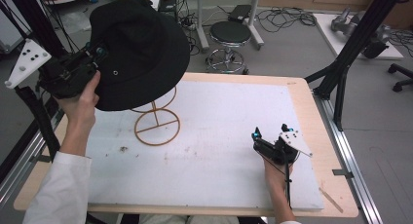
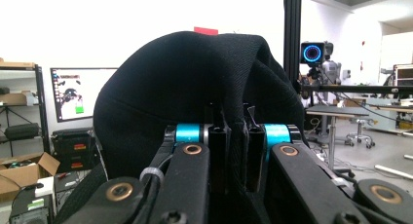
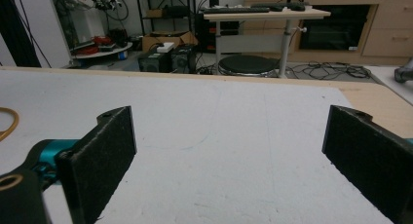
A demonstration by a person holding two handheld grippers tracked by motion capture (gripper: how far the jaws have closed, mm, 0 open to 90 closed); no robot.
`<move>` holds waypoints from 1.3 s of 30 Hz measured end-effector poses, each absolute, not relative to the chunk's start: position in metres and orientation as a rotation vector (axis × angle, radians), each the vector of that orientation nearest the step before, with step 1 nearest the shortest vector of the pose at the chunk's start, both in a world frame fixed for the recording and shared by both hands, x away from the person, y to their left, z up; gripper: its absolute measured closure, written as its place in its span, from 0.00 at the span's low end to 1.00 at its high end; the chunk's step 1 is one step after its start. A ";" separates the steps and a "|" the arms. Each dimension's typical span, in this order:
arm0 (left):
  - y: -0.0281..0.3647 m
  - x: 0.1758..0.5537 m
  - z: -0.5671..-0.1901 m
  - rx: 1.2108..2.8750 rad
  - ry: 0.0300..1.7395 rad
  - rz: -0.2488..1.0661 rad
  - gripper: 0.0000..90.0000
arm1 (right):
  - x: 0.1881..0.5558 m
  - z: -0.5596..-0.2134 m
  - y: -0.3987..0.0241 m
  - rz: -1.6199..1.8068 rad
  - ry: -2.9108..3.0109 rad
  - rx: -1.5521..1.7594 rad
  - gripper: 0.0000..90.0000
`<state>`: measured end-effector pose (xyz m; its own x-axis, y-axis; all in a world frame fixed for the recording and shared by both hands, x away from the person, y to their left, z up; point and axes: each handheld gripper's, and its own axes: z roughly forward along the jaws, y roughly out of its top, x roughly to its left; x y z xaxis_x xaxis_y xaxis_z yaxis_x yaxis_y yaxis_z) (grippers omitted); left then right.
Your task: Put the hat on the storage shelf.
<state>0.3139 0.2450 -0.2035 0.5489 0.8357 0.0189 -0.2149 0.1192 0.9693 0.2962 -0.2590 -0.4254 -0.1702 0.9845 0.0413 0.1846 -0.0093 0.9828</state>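
Observation:
A black bucket hat [image 1: 141, 48] hangs in the air above the table's back left, over a thin gold wire stand [image 1: 157, 121]. My left gripper [image 1: 100, 52] is shut on the hat's brim, raised at the left. In the left gripper view the black fabric [image 2: 195, 87] is pinched between the two closed jaws, and my left gripper [image 2: 234, 151] points level into the room. My right gripper [image 1: 270, 131] rests on the white mat at the front right, open. In the right gripper view my right gripper [image 3: 229, 151] has wide-apart pads [image 3: 104, 156] with bare mat between them.
The white mat [image 1: 219, 136] covers a wooden table [image 1: 316, 131]. Black frame posts [image 1: 350, 44] stand at the right and left edges. A black stool [image 1: 230, 39] and floor cables lie beyond the far edge. A curve of the gold wire [image 3: 7, 121] shows at the left.

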 end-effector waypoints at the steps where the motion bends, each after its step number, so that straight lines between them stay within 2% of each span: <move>1: 0.244 0.314 -0.204 1.218 0.637 0.847 0.95 | 0.296 -0.425 -0.259 1.262 1.464 1.277 0.05; 11: 0.238 0.318 -0.212 1.238 0.639 0.824 0.95 | 0.296 -0.425 -0.259 1.266 1.464 1.276 0.05; 31: 0.237 0.339 -0.256 1.308 0.766 0.753 0.95 | 0.296 -0.425 -0.259 1.262 1.467 1.276 0.05; 39: 0.236 0.341 -0.259 1.340 0.774 0.741 0.95 | 0.295 -0.425 -0.259 1.267 1.459 1.274 0.05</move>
<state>0.3411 0.2358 -0.2586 0.5536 0.8306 -0.0607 -0.0238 0.0886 0.9958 0.2954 -0.2591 -0.4248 -0.1688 0.9848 0.0413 0.1787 -0.0106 0.9839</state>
